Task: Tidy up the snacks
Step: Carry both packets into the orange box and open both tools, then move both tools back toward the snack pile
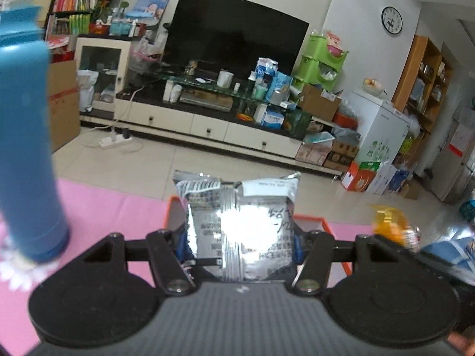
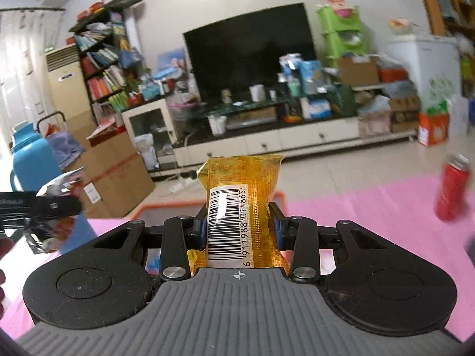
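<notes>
The silver snack packet (image 1: pixel 242 228), with small print too blurred to read, is clamped between the pads of the left gripper (image 1: pixel 241 241) above the orange tray (image 1: pixel 322 222), while the right gripper (image 2: pixel 241 227) squeezes a golden snack packet (image 2: pixel 242 204) whose barcode reads 6911988014863, over the pink mat (image 2: pixel 371 207).

A foil packet (image 1: pixel 240 228) is held between the left gripper (image 1: pixel 240 237) fingers, above a tray (image 1: pixel 323 222). A flask (image 1: pixel 26 136) stands left on the mat (image 1: pixel 112 210). A bottle (image 2: pixel 452 190) stands right.
</notes>
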Demonstrator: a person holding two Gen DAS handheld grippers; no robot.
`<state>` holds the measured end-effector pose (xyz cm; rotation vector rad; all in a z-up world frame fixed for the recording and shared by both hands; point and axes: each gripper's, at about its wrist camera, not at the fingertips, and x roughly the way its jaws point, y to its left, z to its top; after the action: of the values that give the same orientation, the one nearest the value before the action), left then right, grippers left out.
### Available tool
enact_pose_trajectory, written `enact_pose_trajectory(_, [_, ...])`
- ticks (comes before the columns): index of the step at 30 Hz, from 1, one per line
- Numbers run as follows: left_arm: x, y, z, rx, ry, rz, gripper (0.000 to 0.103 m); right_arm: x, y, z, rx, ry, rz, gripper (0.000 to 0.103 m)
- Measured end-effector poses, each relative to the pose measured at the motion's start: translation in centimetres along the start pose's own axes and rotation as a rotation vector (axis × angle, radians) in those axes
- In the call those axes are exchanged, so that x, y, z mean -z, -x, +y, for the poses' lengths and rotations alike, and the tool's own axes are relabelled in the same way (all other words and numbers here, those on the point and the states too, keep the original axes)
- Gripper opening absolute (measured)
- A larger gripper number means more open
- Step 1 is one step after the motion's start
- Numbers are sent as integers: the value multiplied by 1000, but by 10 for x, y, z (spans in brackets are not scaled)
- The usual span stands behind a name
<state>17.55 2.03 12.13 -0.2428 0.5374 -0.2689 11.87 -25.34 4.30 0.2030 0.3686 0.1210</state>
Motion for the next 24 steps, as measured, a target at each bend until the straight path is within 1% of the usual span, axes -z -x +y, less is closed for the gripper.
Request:
enact_pose_trajectory(2, [1, -30, 3, -2, 12, 31, 59, -7, -37, 10, -30, -6, 22, 19])
enact_pose_trajectory(3, [4, -44, 6, -9, 22, 51, 59, -5, -53, 14, -37, -4, 38, 19])
enact_pose_trajectory(4, [7, -59, 10, -28, 31, 79, 59, -1, -68, 16, -34, -4, 52, 19])
enact_pose_trajectory(7, [11, -93, 21, -60, 30, 145, 59, 10, -115, 16, -17, -15, 148, 19])
enact_pose_trajectory(9, [12, -109, 28, -78, 31, 162, 59, 18, -136, 15, -5, -6, 195, 19])
enact_pose_trajectory(11, [13, -119, 34, -78, 43, 171, 59, 24, -149, 13, 39, 29, 212, 19])
enact_pose_trajectory(12, [15, -123, 35, -85, 38, 175, 59, 25, -153, 12, 48, 34, 216, 19])
enact_pose_trajectory(14, [21, -129, 33, -116, 3, 184, 59, 25, -159, 9, 47, 38, 222, 19])
enact_pose_trajectory(17, [26, -131, 32, -133, -39, 178, 63, 26, -162, 12, 73, 76, 211, 20])
enact_pose_trajectory(18, [26, -131, 31, -126, -44, 176, 69, 27, -161, 13, 81, 86, 213, 23])
enact_pose_trajectory(19, [27, -130, 30, -118, -42, 171, 72, 28, -162, 13, 83, 88, 214, 28])
enact_pose_trajectory(20, [27, -127, 29, -125, -46, 158, 72, 28, -162, 13, 83, 87, 217, 33])
enact_pose_trajectory(21, [25, -125, 27, -133, -57, 147, 73, 28, -161, 12, 77, 77, 222, 44])
enact_pose_trajectory(22, [24, -123, 26, -137, -67, 132, 75, 27, -158, 11, 64, 61, 215, 51])
enact_pose_trajectory(24, [19, -115, 26, -138, -62, 101, 75, 24, -149, 10, 53, 40, 183, 58])
